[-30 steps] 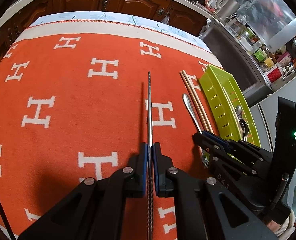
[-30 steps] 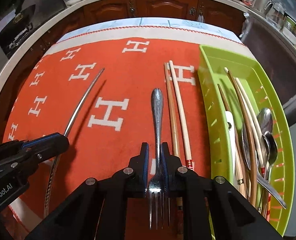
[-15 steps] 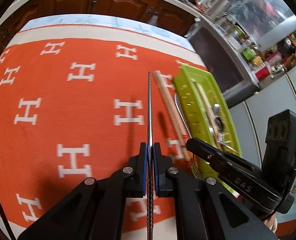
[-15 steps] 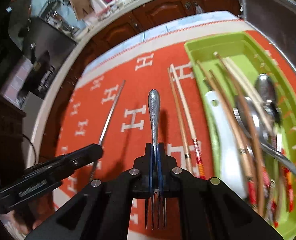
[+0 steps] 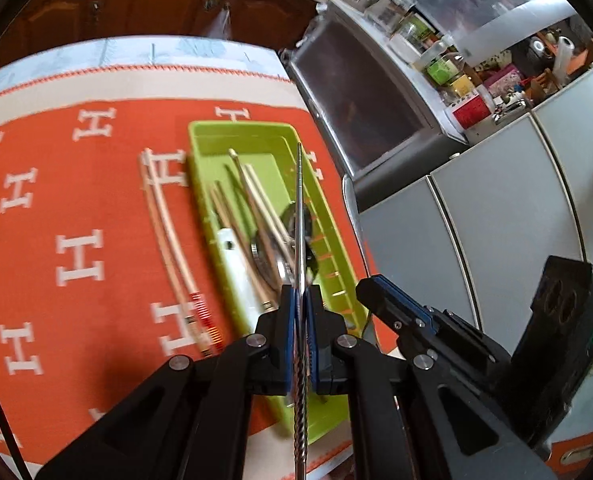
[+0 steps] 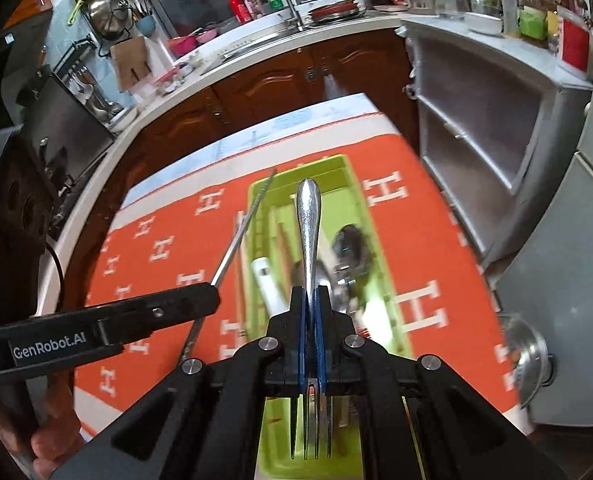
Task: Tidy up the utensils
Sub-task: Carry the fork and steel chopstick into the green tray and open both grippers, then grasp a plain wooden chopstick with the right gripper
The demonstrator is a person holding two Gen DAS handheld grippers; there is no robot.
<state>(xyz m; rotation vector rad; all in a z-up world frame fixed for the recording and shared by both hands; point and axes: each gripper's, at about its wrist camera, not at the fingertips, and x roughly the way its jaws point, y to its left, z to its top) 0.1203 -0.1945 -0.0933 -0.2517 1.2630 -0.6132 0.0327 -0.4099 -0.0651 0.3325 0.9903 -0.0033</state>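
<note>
My left gripper [image 5: 301, 292] is shut on a thin metal chopstick [image 5: 299, 208], held in the air over the green tray [image 5: 336, 240]. My right gripper [image 6: 311, 294] is shut on a metal fork [image 6: 309, 216], handle pointing forward, tines back, also above the green tray [image 6: 380, 248]. The tray holds several wooden chopsticks [image 5: 252, 200], spoons [image 5: 268, 252] and a white-handled utensil [image 5: 236, 268]. A pair of wooden chopsticks [image 5: 168, 240] lies on the orange cloth left of the tray. The left gripper [image 6: 212, 296] and its chopstick [image 6: 244, 228] also show in the right wrist view.
The orange cloth with white H marks [image 5: 76, 220] covers the table. Dark wooden cabinets [image 6: 280, 80] and a kitchen counter with sink [image 6: 256, 40] stand behind. Grey cabinets [image 5: 476, 220] stand to the right of the table. The right gripper [image 5: 380, 292] shows beside the tray.
Both grippers have lifted off the cloth and moved right, over the green tray, each still holding its utensil. The fork and metal chopstick left the cloth.
</note>
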